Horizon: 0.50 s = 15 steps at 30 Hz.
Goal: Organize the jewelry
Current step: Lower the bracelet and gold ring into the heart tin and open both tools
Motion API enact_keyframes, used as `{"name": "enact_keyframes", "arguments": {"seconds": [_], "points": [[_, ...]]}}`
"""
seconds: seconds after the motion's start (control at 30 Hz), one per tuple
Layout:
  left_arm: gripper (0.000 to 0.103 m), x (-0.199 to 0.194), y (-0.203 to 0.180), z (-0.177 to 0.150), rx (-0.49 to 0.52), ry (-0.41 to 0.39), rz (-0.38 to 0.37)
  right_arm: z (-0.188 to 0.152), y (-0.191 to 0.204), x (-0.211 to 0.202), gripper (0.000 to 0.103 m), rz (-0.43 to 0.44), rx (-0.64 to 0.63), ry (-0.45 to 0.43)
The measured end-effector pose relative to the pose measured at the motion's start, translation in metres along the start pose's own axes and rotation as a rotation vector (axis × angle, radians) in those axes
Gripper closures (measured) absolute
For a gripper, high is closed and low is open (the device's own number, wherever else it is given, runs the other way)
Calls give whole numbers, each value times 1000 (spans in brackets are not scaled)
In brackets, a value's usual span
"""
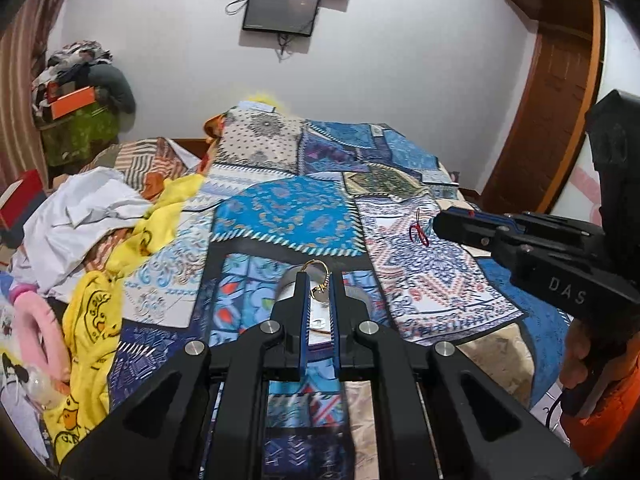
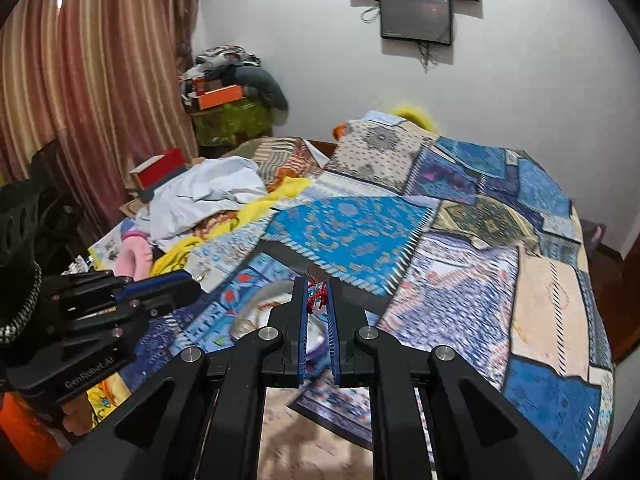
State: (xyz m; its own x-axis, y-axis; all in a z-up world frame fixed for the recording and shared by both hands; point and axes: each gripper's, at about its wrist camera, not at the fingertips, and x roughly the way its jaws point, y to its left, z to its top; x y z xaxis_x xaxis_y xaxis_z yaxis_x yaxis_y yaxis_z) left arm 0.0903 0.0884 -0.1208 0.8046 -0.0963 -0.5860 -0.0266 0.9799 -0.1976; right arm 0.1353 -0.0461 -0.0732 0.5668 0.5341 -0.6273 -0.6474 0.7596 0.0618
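Observation:
My left gripper is shut on a gold ring-shaped piece of jewelry and holds it above a round steel container on the bed. My right gripper is shut on a red beaded jewelry piece, with its red loop showing past the tips in the left wrist view. In the right wrist view the steel container lies just below and left of my right fingers, blurred. The right gripper body is at the right of the left view; the left gripper is at the left of the right view.
A blue patchwork bedspread covers the bed. White, yellow and pink clothes are piled on its left side. A red box and a cluttered stand are by the curtain. A wooden door frame is on the right.

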Motion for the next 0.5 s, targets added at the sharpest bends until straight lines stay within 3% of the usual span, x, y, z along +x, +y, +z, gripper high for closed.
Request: {"name": "enact_keyframes", "arguments": {"seconds": [0.23,0.5], "points": [[96,13,14,-10,-32,39,2,6,15,20,95,43,-21,15],[96,39,14,-18,-32,87,-48,5,24,50,95,85,-29,79]]}}
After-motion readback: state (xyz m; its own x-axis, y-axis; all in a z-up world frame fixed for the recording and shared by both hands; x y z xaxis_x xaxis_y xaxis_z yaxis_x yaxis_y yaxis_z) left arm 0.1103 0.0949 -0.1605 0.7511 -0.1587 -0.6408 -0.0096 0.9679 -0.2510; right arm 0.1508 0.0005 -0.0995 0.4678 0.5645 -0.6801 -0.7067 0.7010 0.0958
